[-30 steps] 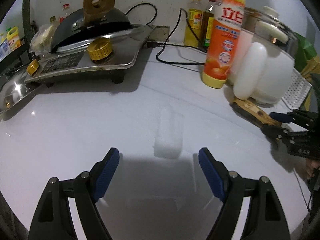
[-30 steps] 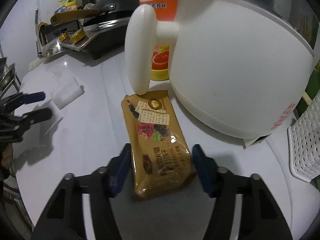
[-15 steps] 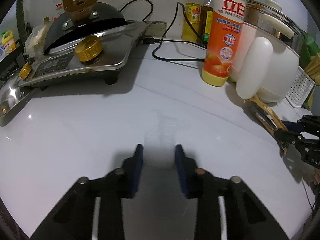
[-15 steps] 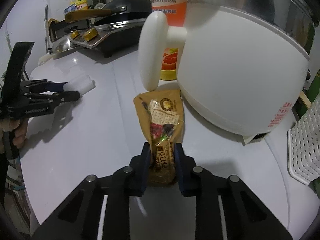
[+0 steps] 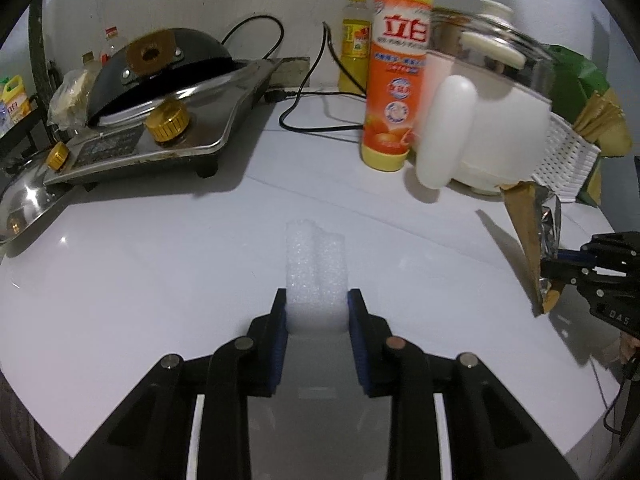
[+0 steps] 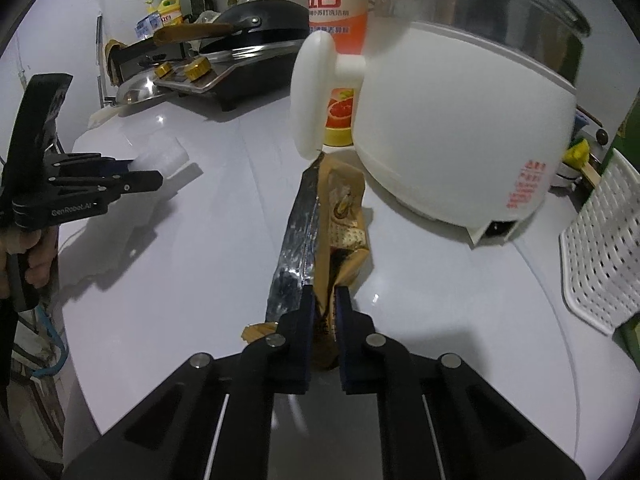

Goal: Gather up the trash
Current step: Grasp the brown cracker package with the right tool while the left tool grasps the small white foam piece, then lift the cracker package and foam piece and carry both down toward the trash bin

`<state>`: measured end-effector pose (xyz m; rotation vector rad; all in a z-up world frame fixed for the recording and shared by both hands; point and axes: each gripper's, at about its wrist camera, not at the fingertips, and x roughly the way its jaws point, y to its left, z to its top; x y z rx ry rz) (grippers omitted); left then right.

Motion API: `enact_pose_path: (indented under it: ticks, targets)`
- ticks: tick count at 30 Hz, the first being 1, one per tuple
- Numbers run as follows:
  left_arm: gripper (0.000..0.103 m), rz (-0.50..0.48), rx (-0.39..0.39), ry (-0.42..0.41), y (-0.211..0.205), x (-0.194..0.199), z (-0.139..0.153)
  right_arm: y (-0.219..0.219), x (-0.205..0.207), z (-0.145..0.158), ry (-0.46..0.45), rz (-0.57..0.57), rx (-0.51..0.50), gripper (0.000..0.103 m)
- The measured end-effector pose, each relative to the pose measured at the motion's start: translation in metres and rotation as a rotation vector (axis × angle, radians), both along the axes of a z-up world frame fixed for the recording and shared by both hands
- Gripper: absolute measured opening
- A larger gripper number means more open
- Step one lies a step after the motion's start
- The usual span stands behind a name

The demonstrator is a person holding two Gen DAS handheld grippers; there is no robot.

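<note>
Stove (image 5: 152, 136) sits far left on the glossy white tabletop (image 5: 140, 272): one flat stainless unit with two brass-coloured knobs and one black domed lid on top. Moving right, the left gripper (image 5: 316, 312) has its jaws clenched on one chunk of white foam (image 5: 314, 276), bubbly and soft-looking, squashed a bit between the blue pads and sticking out in front of them. Behind that stands one tall orange plastic dish soap bottle (image 5: 394, 80) with a yellow cap, then one smooth white cooker pot (image 6: 460, 120) with a rounded handle and a shiny metal rim. Over on the right, the right gripper (image 6: 322, 312) just finished squeezing down and its jaws are pinching one crinkly brown snack wrapper (image 6: 344, 216), silver foil inside, folded nearly flat and standing on edge just in front of the pot. One white perforated plastic basket (image 6: 600, 260) sits at the far right.
</note>
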<state>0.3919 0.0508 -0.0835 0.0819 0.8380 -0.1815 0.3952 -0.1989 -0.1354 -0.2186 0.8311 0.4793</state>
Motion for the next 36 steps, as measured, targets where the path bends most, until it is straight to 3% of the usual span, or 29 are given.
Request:
enact_pose_path:
  ticks: [16,36]
  targets:
    - [0.027,-0.02,-0.028,-0.084,-0.017,-0.076,0.033,-0.006,-0.066,0.035,-0.056,0.02,0.027,0.008]
    - [0.027,-0.032,-0.006,-0.145,-0.034,-0.166,0.047,-0.003,-0.153,0.069,-0.119,0.061,0.042,0.008]
